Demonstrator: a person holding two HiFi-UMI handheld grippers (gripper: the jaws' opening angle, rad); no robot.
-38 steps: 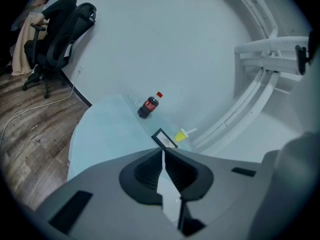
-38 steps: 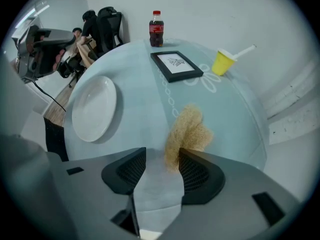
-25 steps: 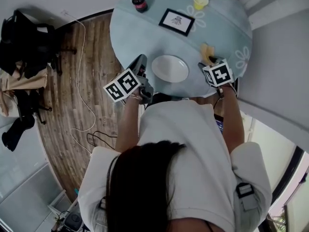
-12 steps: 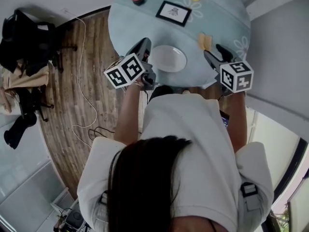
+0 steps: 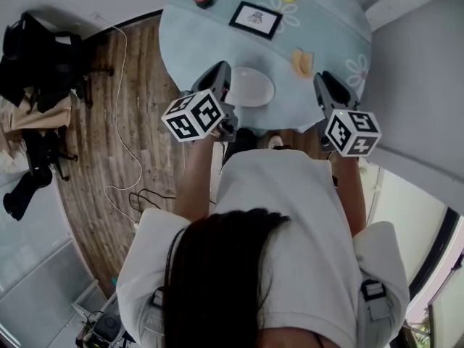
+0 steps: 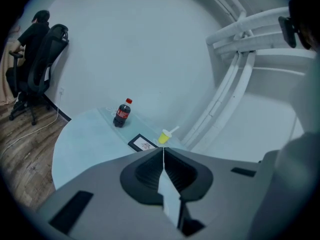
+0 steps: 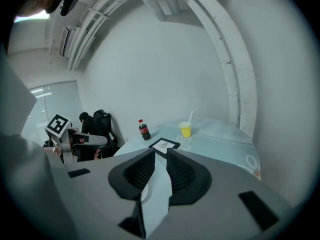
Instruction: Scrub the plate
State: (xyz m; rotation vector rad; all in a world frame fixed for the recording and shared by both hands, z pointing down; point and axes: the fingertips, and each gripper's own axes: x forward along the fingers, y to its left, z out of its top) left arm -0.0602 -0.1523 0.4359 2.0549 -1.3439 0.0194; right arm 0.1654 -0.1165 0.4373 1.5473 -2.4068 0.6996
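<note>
Plate (image 5: 250, 87) near the table's (image 5: 217, 31) front edge could slide off unheld: your left gripper (image 5: 222, 69) is closed empty, and your right gripper (image 5: 324, 79) just narrowed on nothing.

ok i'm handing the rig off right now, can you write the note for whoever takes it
Left claw: shut, empty, by the white plate's left edge.
Right claw: jaws have just been closing, narrow gap, nothing between them.
Plate: on the round table's near side.
Yellow sponge: on the table right of the plate, in neither claw.
Done: no scrubbing evident.
To do: grasp the sponge, scrub the plate.
</note>
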